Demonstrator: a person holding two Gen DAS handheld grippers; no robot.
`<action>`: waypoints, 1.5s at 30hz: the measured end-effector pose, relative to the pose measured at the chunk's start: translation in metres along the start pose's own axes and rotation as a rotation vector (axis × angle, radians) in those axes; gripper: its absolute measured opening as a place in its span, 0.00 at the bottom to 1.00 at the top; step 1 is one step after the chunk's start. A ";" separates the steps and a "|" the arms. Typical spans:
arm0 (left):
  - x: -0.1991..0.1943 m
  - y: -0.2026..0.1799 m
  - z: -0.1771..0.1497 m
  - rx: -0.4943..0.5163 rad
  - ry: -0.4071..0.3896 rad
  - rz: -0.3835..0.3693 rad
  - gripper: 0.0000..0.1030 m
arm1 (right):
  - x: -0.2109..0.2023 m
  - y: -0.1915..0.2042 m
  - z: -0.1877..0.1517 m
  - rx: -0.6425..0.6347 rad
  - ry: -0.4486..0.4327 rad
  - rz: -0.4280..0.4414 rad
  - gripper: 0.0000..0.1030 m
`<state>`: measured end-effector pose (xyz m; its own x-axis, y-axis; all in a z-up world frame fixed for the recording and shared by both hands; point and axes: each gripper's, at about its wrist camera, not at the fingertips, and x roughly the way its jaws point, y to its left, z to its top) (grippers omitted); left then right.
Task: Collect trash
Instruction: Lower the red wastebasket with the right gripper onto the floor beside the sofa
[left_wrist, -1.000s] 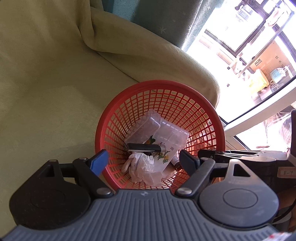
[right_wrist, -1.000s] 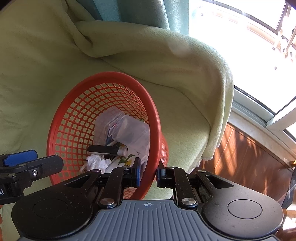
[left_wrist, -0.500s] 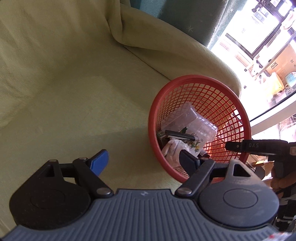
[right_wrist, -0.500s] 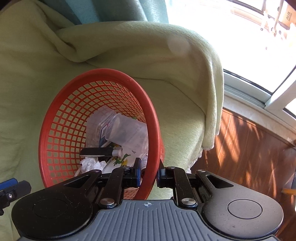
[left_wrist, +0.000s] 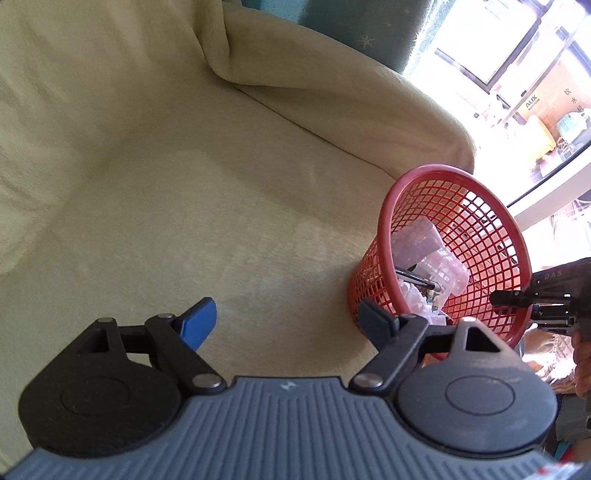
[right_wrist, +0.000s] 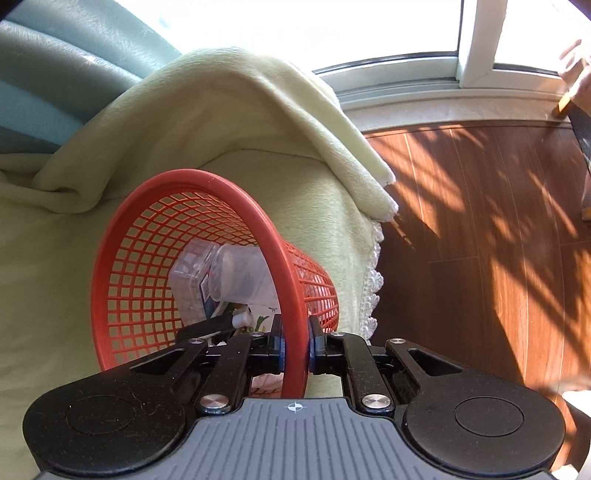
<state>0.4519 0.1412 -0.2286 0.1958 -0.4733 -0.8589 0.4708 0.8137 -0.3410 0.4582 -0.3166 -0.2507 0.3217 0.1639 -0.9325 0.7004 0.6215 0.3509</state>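
Observation:
A red mesh basket (right_wrist: 147, 258) stands on a sofa draped in pale green cloth (left_wrist: 184, 184). My right gripper (right_wrist: 295, 350) is shut on the basket's near rim, one pad inside and one outside. Inside lie clear plastic containers (right_wrist: 236, 273), crumpled white paper and a black pen-like item (right_wrist: 207, 326). In the left wrist view the basket (left_wrist: 476, 225) sits at the right, with the right gripper's black fingers at its far rim. My left gripper (left_wrist: 288, 319) is open and holds nothing, hovering over the bare seat left of the basket.
The sofa's armrest (right_wrist: 258, 122) rises behind the basket. Beyond the sofa's edge lies sunlit wooden floor (right_wrist: 480, 240), with a window frame (right_wrist: 476, 44) at the back. A teal curtain (left_wrist: 351, 33) hangs behind the sofa. Part of a hand (left_wrist: 583, 369) shows at the right.
My left gripper has swung away to the left, from above the basket to over the seat. The right gripper stays shut on the rim and has turned toward the floor side.

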 end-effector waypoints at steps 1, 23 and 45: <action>0.001 -0.003 -0.001 0.015 0.002 -0.006 0.78 | -0.003 -0.005 -0.001 0.018 -0.002 -0.001 0.08; 0.012 -0.144 -0.120 0.016 -0.017 0.016 0.78 | -0.055 -0.206 -0.020 0.036 0.049 0.019 0.08; 0.212 -0.200 -0.285 -0.140 0.069 0.119 0.78 | 0.134 -0.393 -0.013 0.063 0.084 0.055 0.11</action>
<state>0.1537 -0.0251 -0.4513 0.1815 -0.3506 -0.9188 0.3226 0.9038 -0.2811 0.2180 -0.5292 -0.5142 0.3083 0.2613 -0.9147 0.7230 0.5606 0.4038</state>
